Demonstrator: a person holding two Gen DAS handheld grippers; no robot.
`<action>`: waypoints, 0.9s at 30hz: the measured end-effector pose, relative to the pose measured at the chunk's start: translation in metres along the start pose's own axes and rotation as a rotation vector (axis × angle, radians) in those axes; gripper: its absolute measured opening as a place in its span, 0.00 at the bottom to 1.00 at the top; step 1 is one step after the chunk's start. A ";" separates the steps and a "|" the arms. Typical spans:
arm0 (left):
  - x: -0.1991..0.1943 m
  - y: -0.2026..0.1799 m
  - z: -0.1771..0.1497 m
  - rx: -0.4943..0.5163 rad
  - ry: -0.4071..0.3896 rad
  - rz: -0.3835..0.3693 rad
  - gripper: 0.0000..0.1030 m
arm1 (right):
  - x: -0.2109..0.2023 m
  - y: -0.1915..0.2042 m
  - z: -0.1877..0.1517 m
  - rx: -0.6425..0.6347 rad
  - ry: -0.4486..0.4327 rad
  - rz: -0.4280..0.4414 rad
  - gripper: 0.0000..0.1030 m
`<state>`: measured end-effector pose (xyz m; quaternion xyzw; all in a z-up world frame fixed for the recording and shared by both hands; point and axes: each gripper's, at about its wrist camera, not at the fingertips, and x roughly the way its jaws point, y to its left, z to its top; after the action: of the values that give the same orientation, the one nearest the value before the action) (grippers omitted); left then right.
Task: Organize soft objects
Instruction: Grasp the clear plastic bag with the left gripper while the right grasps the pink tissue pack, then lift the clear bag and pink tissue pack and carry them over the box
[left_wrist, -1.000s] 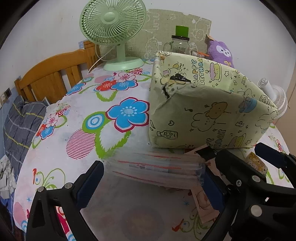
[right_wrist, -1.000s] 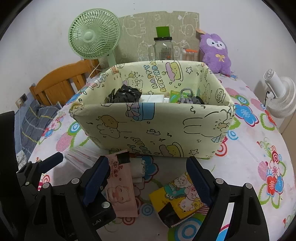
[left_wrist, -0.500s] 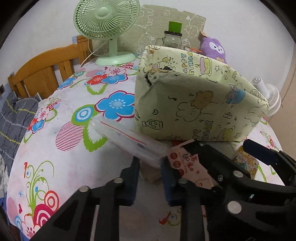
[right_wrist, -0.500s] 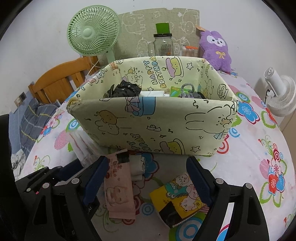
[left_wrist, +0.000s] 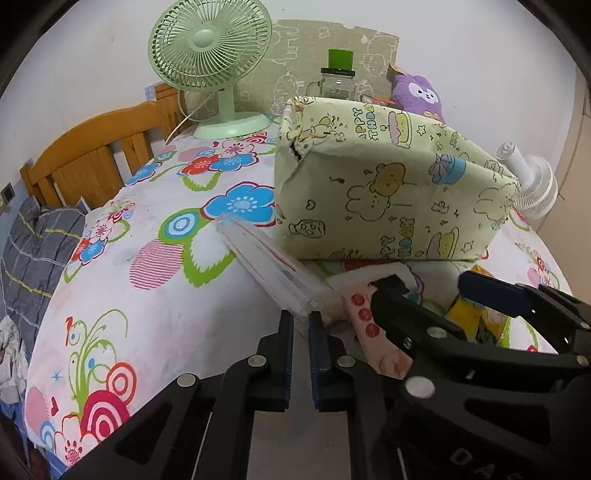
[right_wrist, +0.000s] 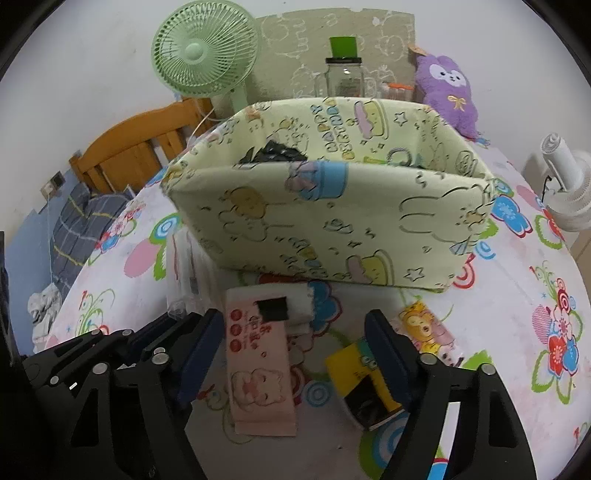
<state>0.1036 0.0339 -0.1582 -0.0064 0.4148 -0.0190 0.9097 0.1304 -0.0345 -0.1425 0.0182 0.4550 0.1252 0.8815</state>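
A pale yellow fabric box (left_wrist: 388, 199) with cartoon print stands on the flowered tablecloth (left_wrist: 155, 295). My left gripper (left_wrist: 301, 325) is shut on the near end of a clear plastic packet (left_wrist: 273, 269), which slants up toward the box's left corner. In the right wrist view the same box (right_wrist: 332, 229) holds dark items. My right gripper (right_wrist: 295, 325) hovers over a pink-wrapped folded white cloth (right_wrist: 258, 369). Its jaws are closing, with the cloth between them and the pads not touching it. A yellow packet (right_wrist: 365, 384) lies partly behind the right finger.
At the table's back stand a green fan (right_wrist: 203, 48), a jar with a green lid (right_wrist: 343, 74) and a purple plush toy (right_wrist: 450, 88). A white fan (right_wrist: 565, 184) stands at the right edge. A small cartoon packet (right_wrist: 428, 332) lies near the yellow one. A wooden frame (left_wrist: 96, 155) is left.
My left gripper went from wide open to shut on the clear packet and tilted it up. My right gripper's jaws narrowed and came closer over the pink-wrapped cloth.
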 end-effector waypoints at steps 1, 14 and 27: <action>0.000 0.001 -0.002 0.004 0.000 0.002 0.05 | 0.001 0.002 0.000 -0.008 0.005 0.000 0.74; 0.003 0.006 -0.013 0.002 0.007 -0.004 0.03 | 0.023 0.018 -0.006 -0.020 0.089 0.013 0.41; -0.013 -0.004 -0.009 0.009 -0.036 -0.022 0.02 | 0.001 0.007 -0.002 -0.006 0.035 0.002 0.40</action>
<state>0.0882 0.0304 -0.1538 -0.0073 0.3980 -0.0307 0.9168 0.1272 -0.0273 -0.1435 0.0140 0.4698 0.1279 0.8733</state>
